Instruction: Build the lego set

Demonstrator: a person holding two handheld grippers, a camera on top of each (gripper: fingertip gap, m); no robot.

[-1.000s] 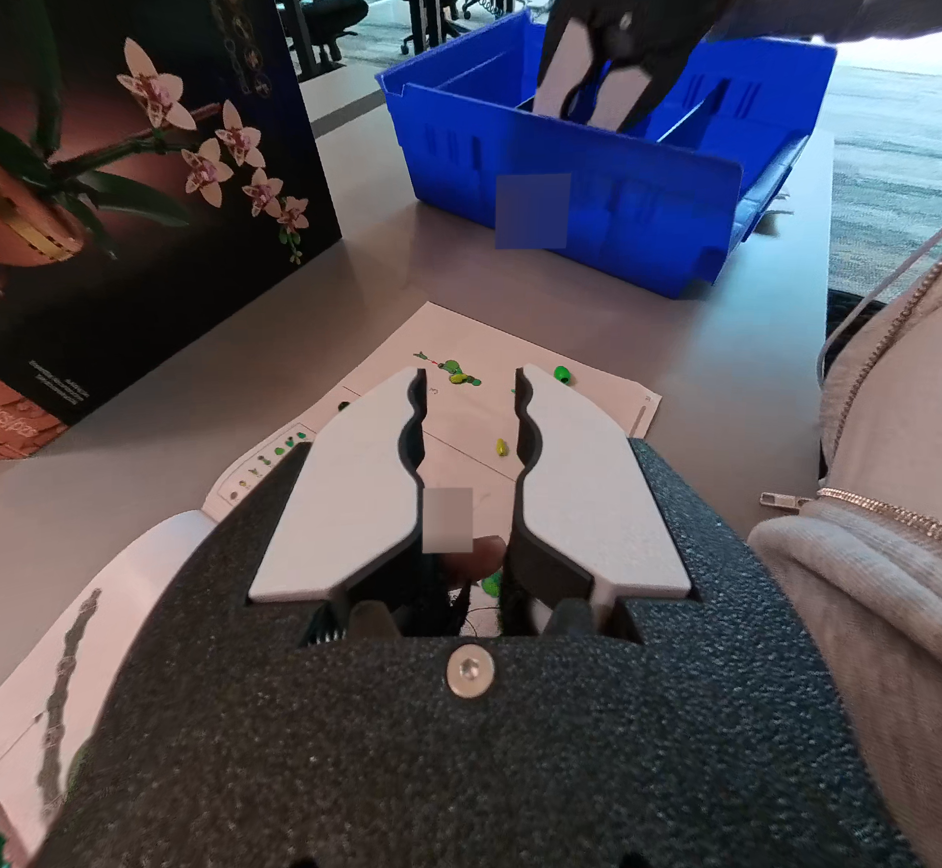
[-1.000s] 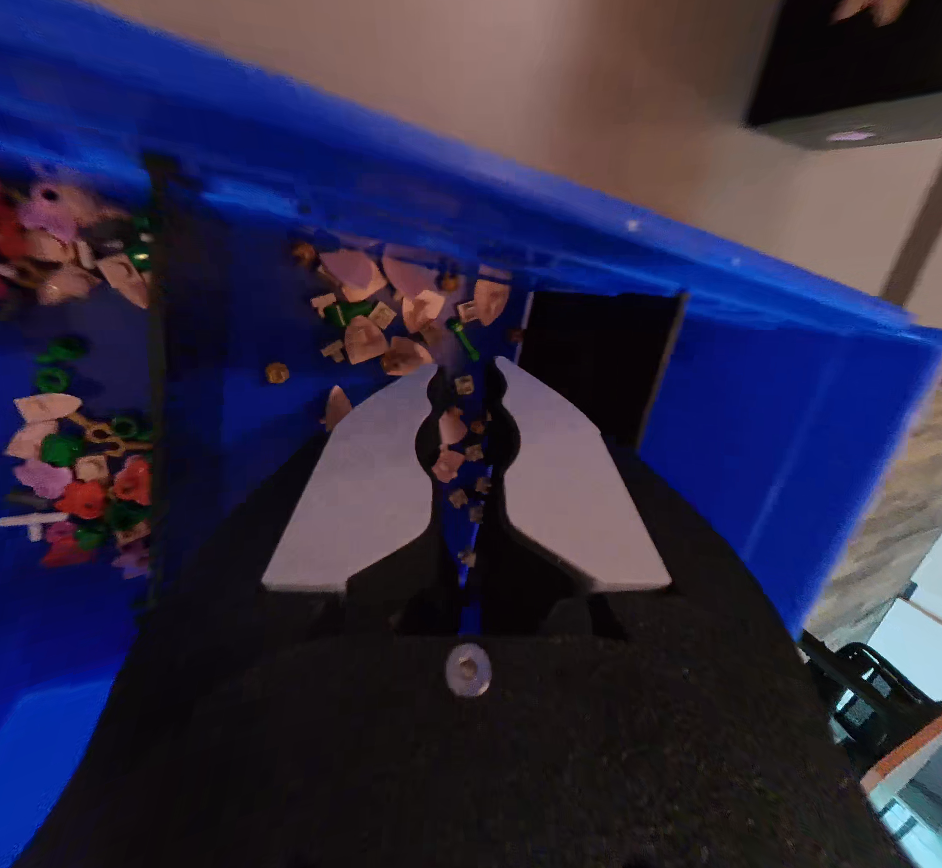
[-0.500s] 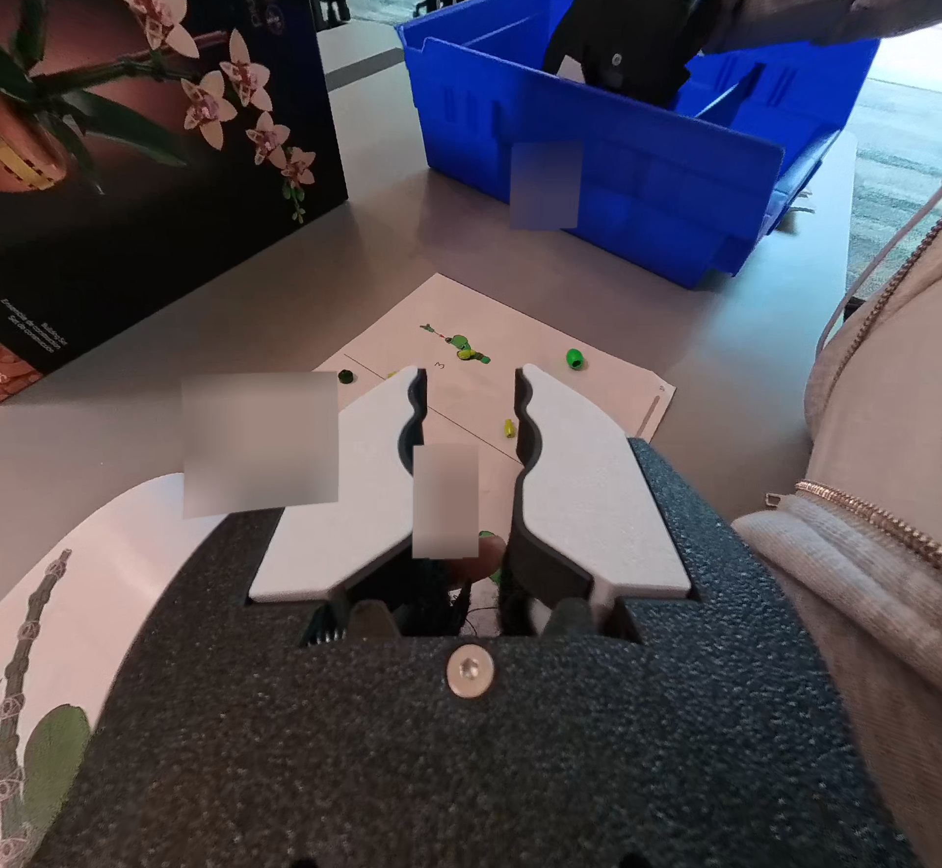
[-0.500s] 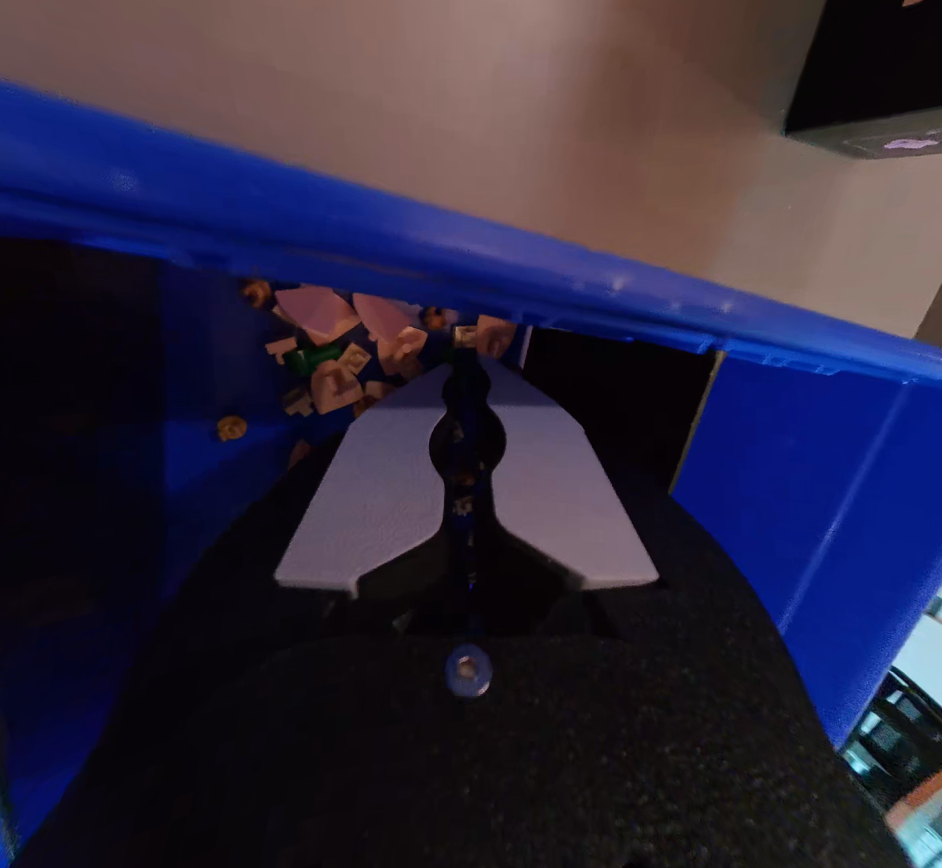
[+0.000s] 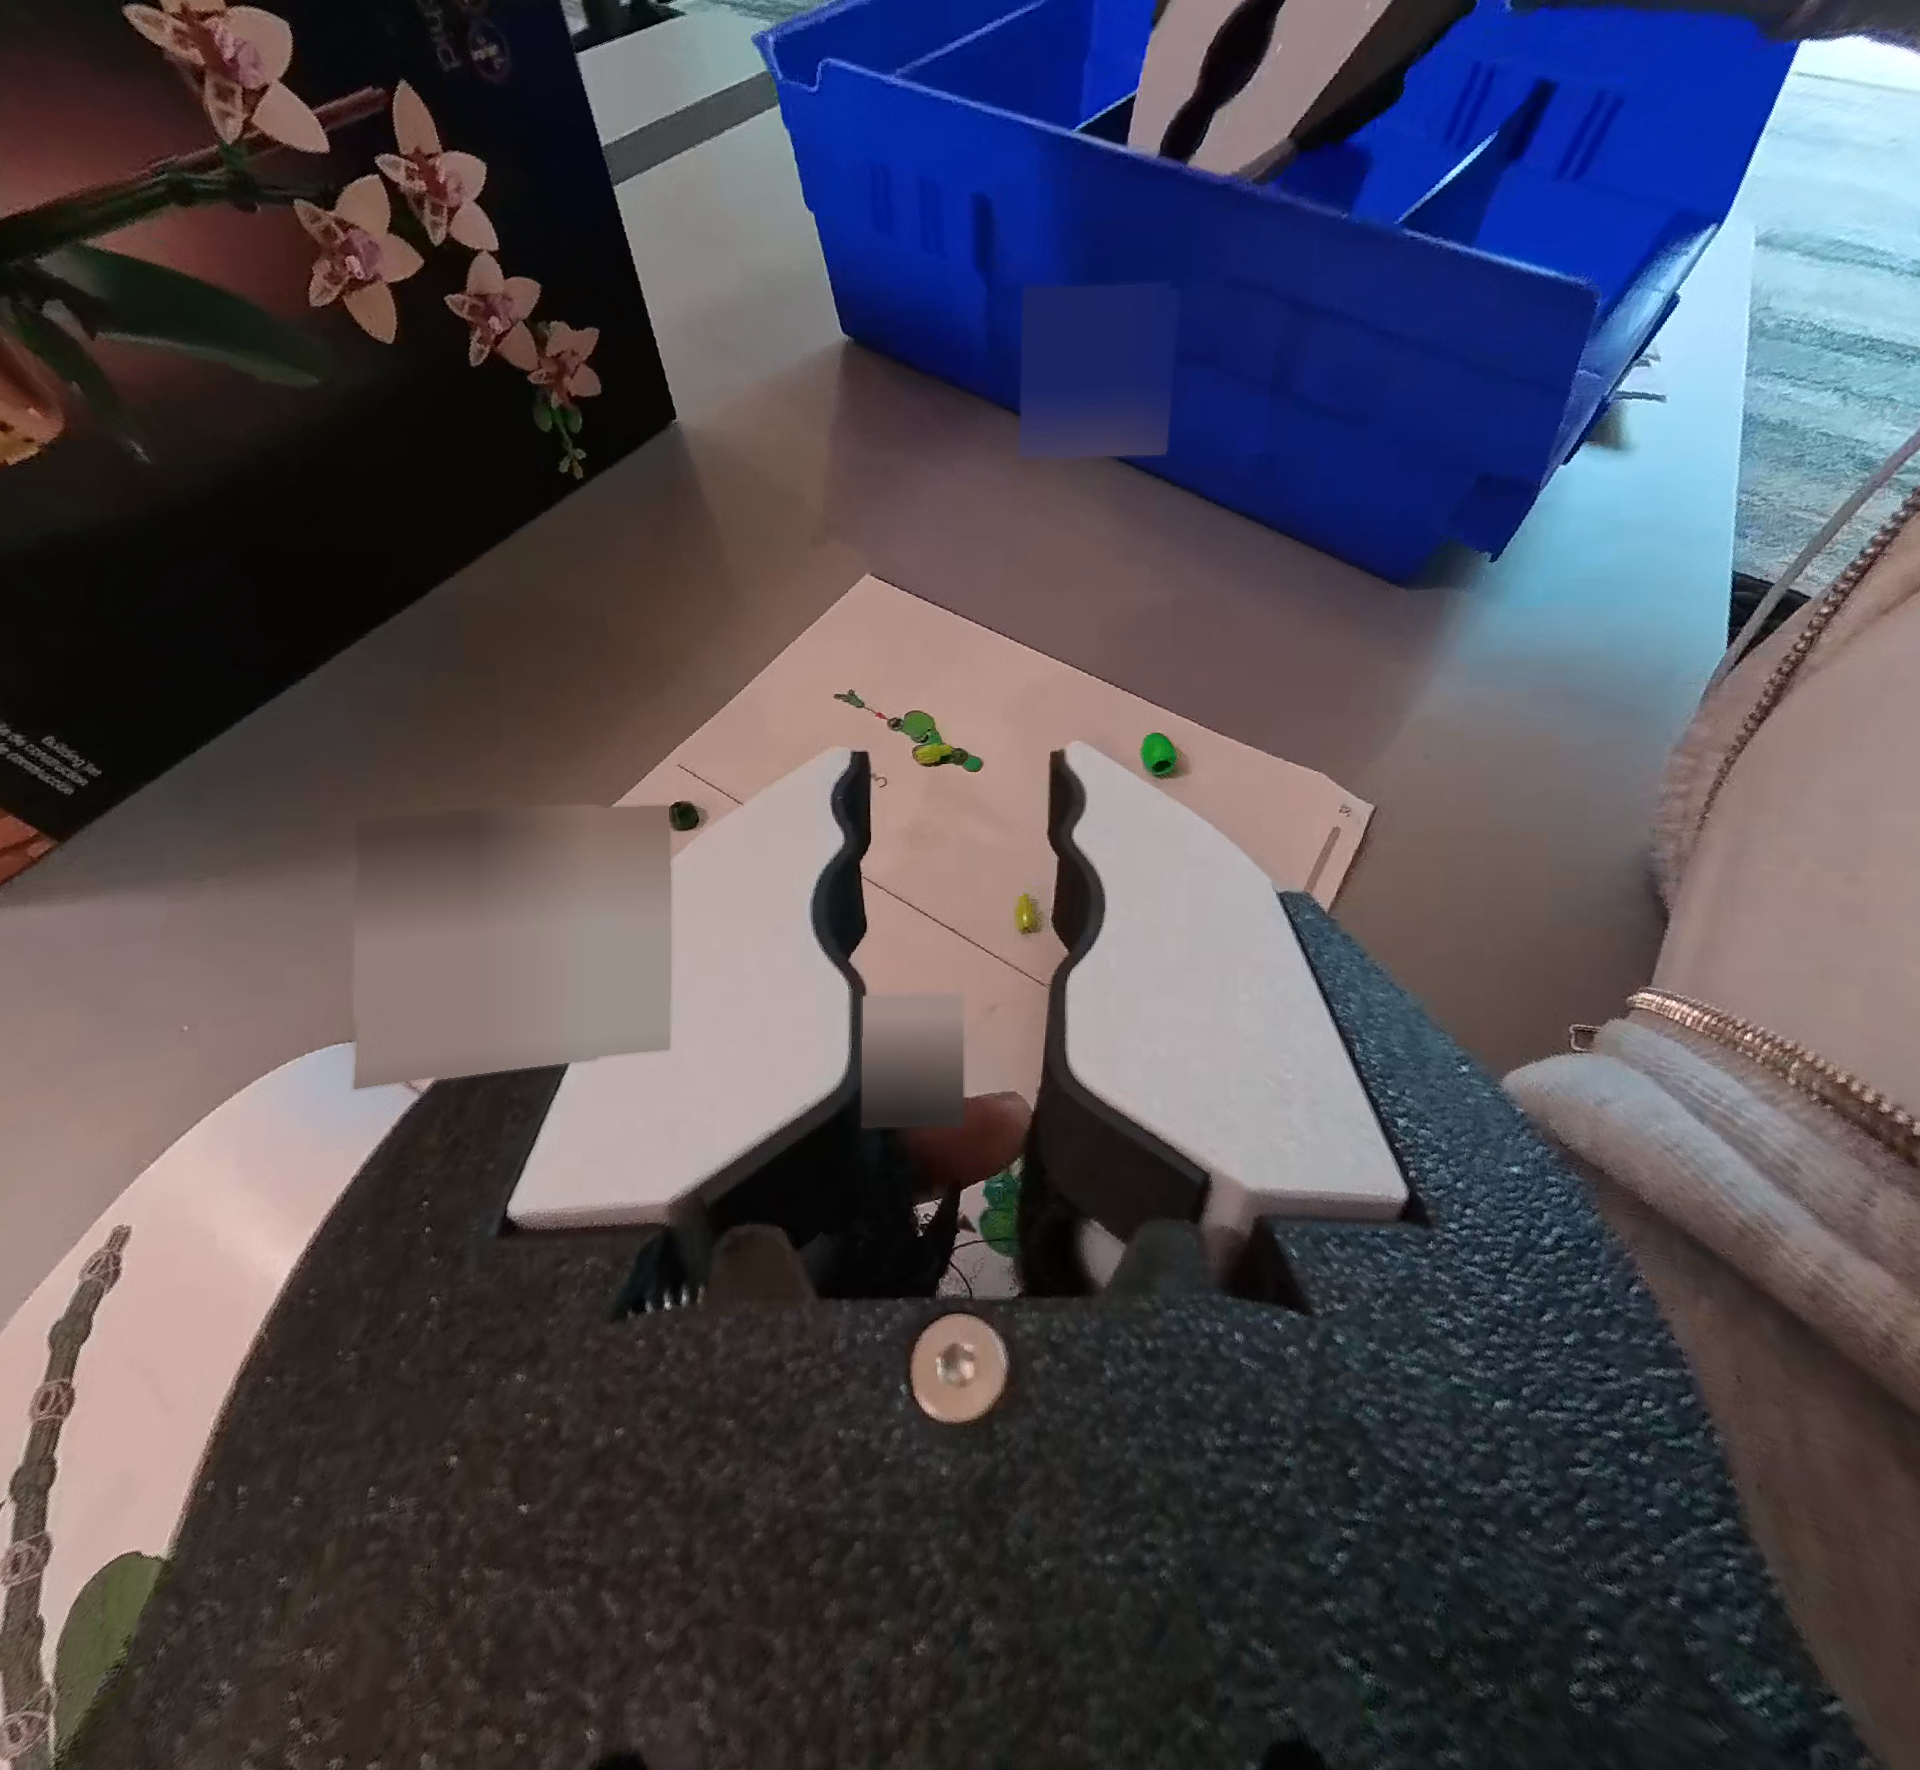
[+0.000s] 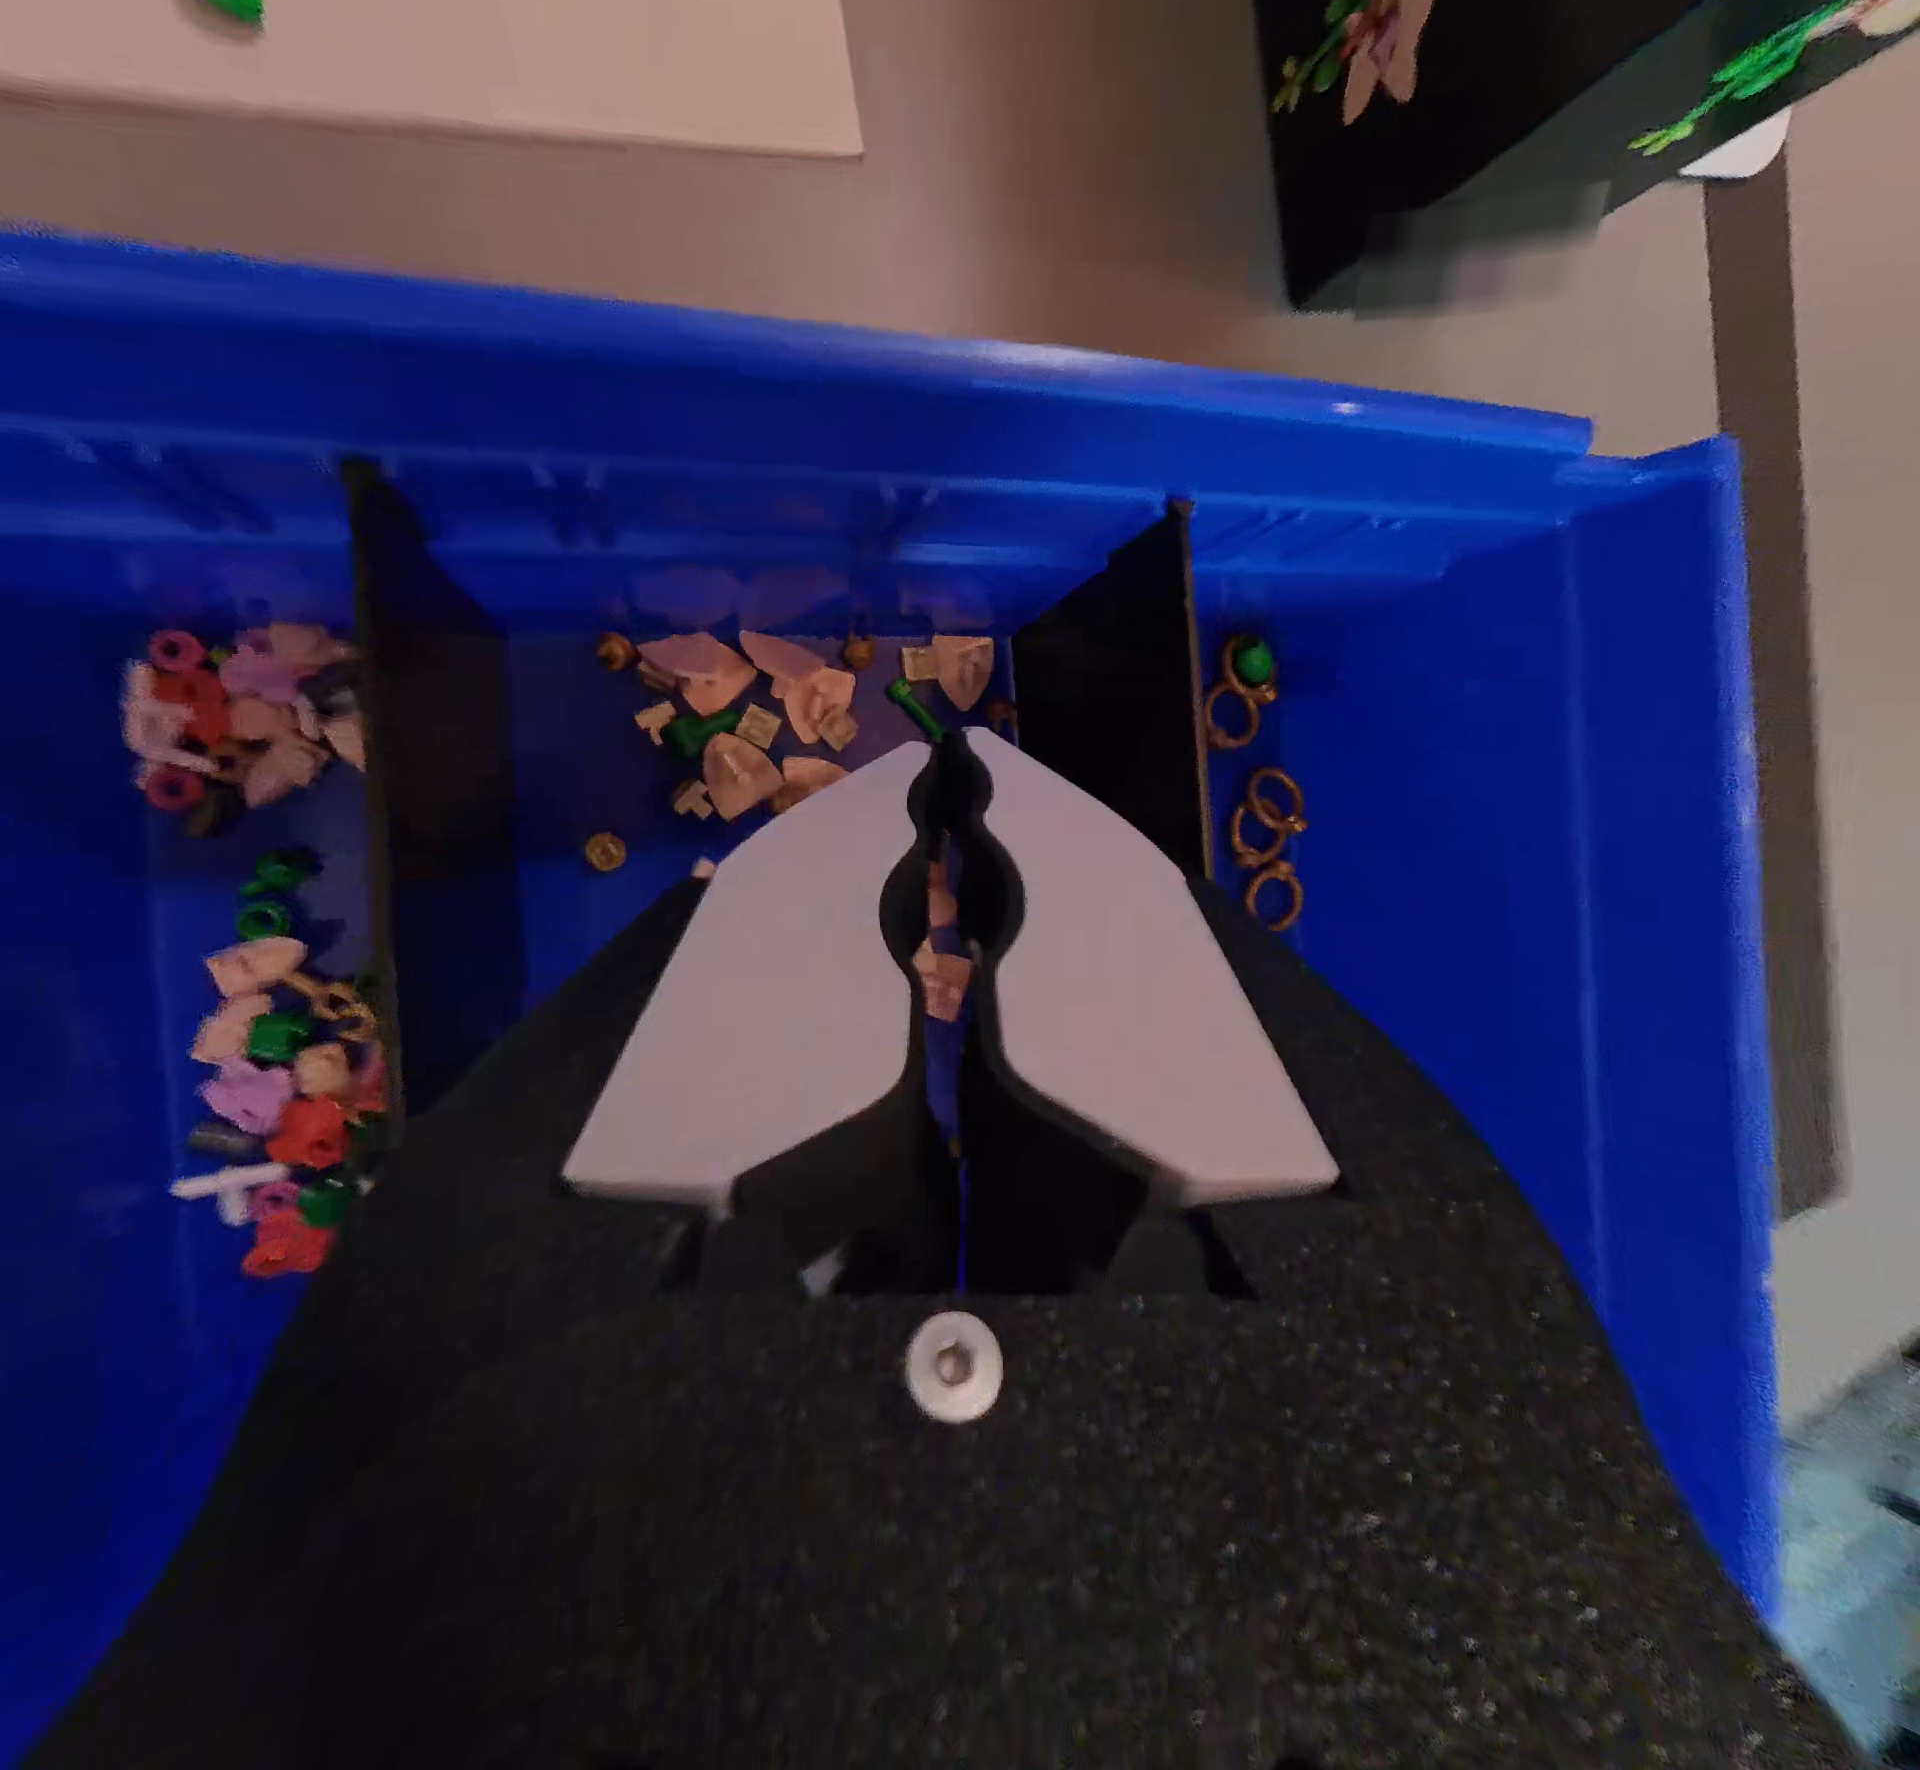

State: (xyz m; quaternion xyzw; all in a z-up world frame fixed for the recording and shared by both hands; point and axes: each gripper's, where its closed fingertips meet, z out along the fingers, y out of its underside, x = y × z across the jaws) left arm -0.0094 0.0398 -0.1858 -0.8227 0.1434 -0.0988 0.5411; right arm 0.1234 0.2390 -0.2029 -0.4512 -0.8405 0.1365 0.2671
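Observation:
My left gripper (image 5: 951, 785) is open and empty, low over the white instruction sheet (image 5: 1226, 816). On the sheet lie a bright green piece (image 5: 1158, 752), a small yellow-green piece (image 5: 1027, 914) and a dark green piece (image 5: 683, 816). My right gripper (image 6: 951, 746) is shut above the middle compartment of the blue bin (image 6: 831, 390). A thin green stick piece (image 6: 916, 708) pokes out from its tips. It also shows in the left wrist view (image 5: 1210, 157), just over the bin's near wall (image 5: 1299, 349). Tan petal pieces (image 6: 743, 775) lie below it.
The black set box with orchid pictures (image 5: 312, 266) stands at the left. The bin's left compartment holds mixed pink, red and green pieces (image 6: 260, 1045); the right one holds gold rings (image 6: 1262, 837). A person's beige sleeve (image 5: 1714, 1149) is at the right. An open booklet page (image 5: 125, 1305) lies near left. Spacing between my two grippers at the tips: around 25 centimeters.
My right gripper went down into the middle compartment, shut there, and has risen above the bin's rim. My left gripper stayed open over the sheet, shifting only slightly.

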